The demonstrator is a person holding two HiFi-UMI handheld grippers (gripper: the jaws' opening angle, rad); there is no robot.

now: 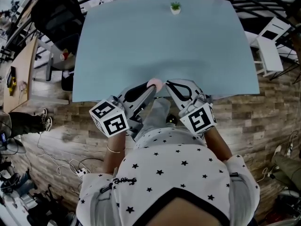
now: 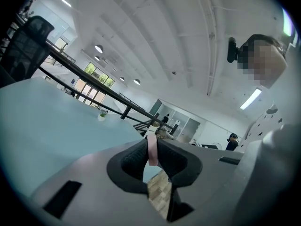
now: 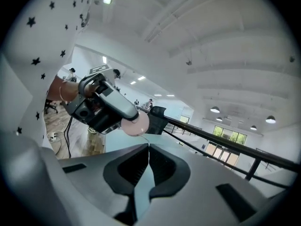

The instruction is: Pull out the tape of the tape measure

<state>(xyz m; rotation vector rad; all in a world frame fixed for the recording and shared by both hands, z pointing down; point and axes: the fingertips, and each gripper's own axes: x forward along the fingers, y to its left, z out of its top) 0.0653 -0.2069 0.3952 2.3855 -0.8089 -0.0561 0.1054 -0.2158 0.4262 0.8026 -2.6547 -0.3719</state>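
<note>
Ribbed black jaws of the left gripper (image 2: pixel 151 142) clamp the flat, round pink tape measure (image 2: pixel 152 152) edgewise. The right gripper (image 3: pixel 148 147) jaws are pressed together, pinching its thin tape (image 3: pixel 144 138) at their tips.

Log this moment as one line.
left gripper: shut on round pink tape measure | right gripper: shut on its thin tape end | pull: not yet done

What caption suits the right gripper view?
Left tongs hold a pink tape measure while right tongs pinch its thin tape.

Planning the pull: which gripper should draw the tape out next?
Right. The right gripper is shut, seemingly on the thin tape end, while the left gripper clamps the pink round tape measure.
</note>
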